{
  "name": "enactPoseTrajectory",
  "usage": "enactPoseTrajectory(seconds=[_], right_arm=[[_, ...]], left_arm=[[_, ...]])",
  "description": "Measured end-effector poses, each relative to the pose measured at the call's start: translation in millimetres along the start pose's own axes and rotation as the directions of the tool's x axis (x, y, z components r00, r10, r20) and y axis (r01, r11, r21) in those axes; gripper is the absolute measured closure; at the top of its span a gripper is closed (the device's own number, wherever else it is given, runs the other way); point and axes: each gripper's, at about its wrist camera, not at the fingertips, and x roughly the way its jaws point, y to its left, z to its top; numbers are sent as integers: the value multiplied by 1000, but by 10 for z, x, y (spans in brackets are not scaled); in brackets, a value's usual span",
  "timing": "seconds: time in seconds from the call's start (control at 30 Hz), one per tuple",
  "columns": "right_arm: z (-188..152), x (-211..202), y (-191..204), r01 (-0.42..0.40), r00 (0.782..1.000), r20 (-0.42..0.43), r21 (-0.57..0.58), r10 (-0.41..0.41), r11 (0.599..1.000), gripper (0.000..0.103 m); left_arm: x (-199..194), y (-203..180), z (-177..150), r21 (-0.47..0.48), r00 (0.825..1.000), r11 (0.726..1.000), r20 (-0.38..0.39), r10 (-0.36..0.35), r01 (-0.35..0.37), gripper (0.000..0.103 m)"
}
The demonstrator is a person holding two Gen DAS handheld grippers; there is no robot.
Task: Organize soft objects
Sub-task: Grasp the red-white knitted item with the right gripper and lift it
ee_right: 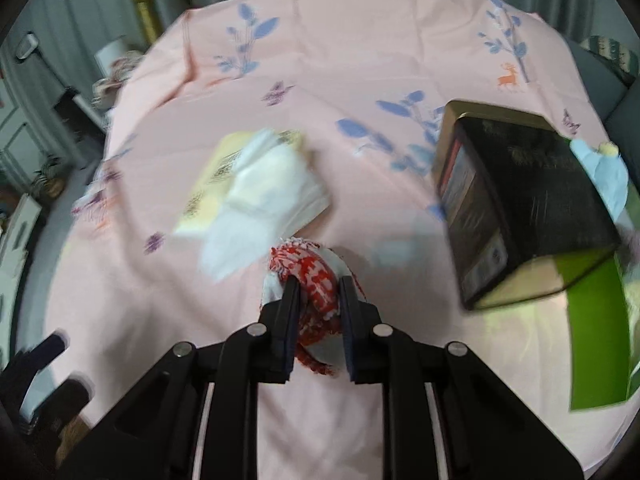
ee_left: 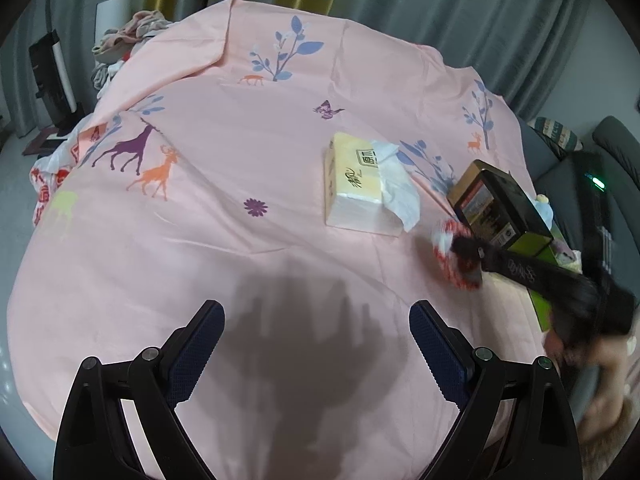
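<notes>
We are in the carry step: our right gripper (ee_right: 319, 292) is pinched on a red-and-white soft object (ee_right: 310, 276) — a rolled, patterned cloth item, by its look — held just above the pink bedsheet (ee_right: 360, 60), between the tissue pack (ee_right: 256, 184) and the dark box (ee_right: 520, 200). Our left gripper (ee_left: 316, 344) hangs spread and empty over bare sheet. Nothing shows plainly where the item belongs; a green surface (ee_right: 596, 332) beside the box is one candidate. The next move calls for a steady grip during travel and a low release — soft fabric may slip or unroll.
</notes>
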Motion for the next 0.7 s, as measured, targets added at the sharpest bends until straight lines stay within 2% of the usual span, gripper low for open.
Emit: enactPoseTrajectory(seconds=[0.2, 0.33, 0.4, 0.47, 0.6, 0.7], right_arm=[[-396, -21, 207, -141, 986, -93, 10, 141, 990, 80], [-488, -4, 204, -155, 982, -100, 58, 160, 986, 70], [-496, -81, 109, -177, 980, -76, 111, 186, 978, 59], [-487, -174, 26, -186, 980, -38, 148, 193, 972, 37], [-476, -290, -169, -191, 981, 12, 205, 193, 960, 35], [-495, -218, -262, -240, 968, -3, 261, 249, 935, 34]], left_arm=[[74, -55, -43, 12, 1000, 1000, -22, 0, 0, 9], [130, -86, -88, 15, 999, 1000, -46, -7, 8, 9], [141, -96, -101, 15, 998, 1000, -53, -15, 16, 9], [143, -116, -107, 16, 998, 1000, -56, -22, 23, 9], [211, -216, -148, 23, 995, 998, -82, -57, 59, 9], [302, -323, -201, 43, 991, 996, -113, -70, 76, 9]])
